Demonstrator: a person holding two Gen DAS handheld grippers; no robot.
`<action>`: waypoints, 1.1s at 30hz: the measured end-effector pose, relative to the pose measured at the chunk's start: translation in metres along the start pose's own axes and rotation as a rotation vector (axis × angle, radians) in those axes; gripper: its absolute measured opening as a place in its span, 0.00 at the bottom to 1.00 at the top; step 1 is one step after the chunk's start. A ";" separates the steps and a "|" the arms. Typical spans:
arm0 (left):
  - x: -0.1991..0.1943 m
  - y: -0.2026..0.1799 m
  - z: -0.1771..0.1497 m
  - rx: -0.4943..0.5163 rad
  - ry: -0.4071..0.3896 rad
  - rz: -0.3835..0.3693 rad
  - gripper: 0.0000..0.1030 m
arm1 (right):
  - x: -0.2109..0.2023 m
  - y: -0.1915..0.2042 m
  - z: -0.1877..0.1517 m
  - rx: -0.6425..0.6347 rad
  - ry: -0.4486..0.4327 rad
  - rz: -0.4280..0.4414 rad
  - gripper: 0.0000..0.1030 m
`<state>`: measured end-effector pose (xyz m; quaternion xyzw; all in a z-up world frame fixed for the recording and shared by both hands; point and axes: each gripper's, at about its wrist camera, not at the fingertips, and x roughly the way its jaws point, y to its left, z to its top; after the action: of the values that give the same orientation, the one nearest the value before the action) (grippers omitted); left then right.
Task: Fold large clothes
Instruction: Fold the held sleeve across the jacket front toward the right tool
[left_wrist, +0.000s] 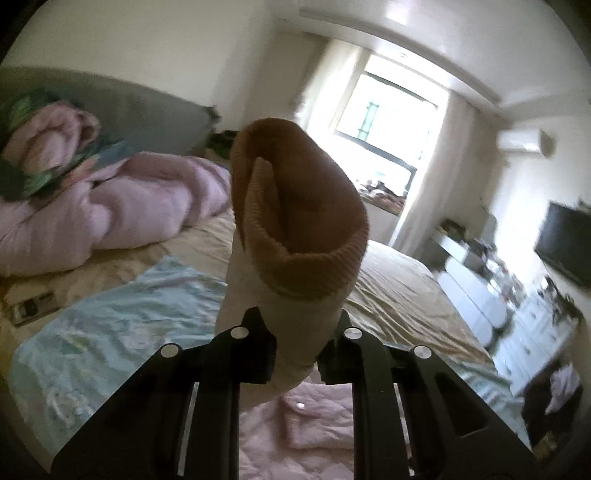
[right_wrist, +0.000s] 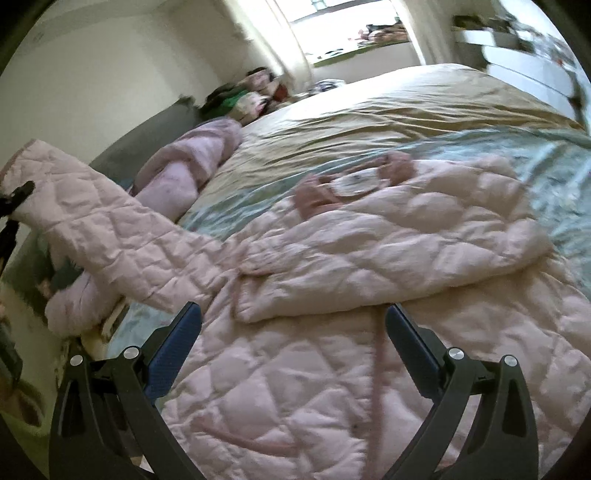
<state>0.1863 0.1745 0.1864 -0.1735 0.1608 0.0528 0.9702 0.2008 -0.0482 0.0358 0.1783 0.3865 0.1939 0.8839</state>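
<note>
A pink quilted jacket (right_wrist: 332, 332) lies spread on the bed, collar (right_wrist: 354, 184) toward the far side. My left gripper (left_wrist: 293, 354) is shut on the end of its left sleeve (left_wrist: 295, 229), whose ribbed cuff opening faces the camera, held up above the bed. In the right wrist view that sleeve (right_wrist: 110, 229) stretches up and to the left, with the left gripper's tip (right_wrist: 18, 195) at its end. My right gripper (right_wrist: 293, 332) is open and empty, low over the jacket's body, fingers on either side of the folded right sleeve's edge.
The bed has a tan sheet (right_wrist: 388, 107) and a light blue patterned cover (left_wrist: 110, 325). A rolled pink blanket (left_wrist: 122, 206) and pillows lie at the headboard. A phone-like object (left_wrist: 33, 306) lies on the bed. A dresser (left_wrist: 517, 306), TV (left_wrist: 565, 240) and window (left_wrist: 388, 122) stand beyond.
</note>
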 end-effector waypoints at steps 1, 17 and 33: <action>0.005 -0.011 -0.003 0.020 0.010 -0.017 0.09 | -0.004 -0.011 0.001 0.021 -0.009 -0.009 0.96; 0.069 -0.135 -0.098 0.274 0.212 -0.184 0.08 | -0.059 -0.138 0.009 0.238 -0.114 -0.132 0.96; 0.119 -0.181 -0.231 0.548 0.439 -0.201 0.11 | -0.078 -0.204 0.001 0.368 -0.137 -0.211 0.96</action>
<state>0.2591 -0.0704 -0.0005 0.0708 0.3554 -0.1264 0.9234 0.1940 -0.2612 -0.0104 0.3078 0.3708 0.0140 0.8761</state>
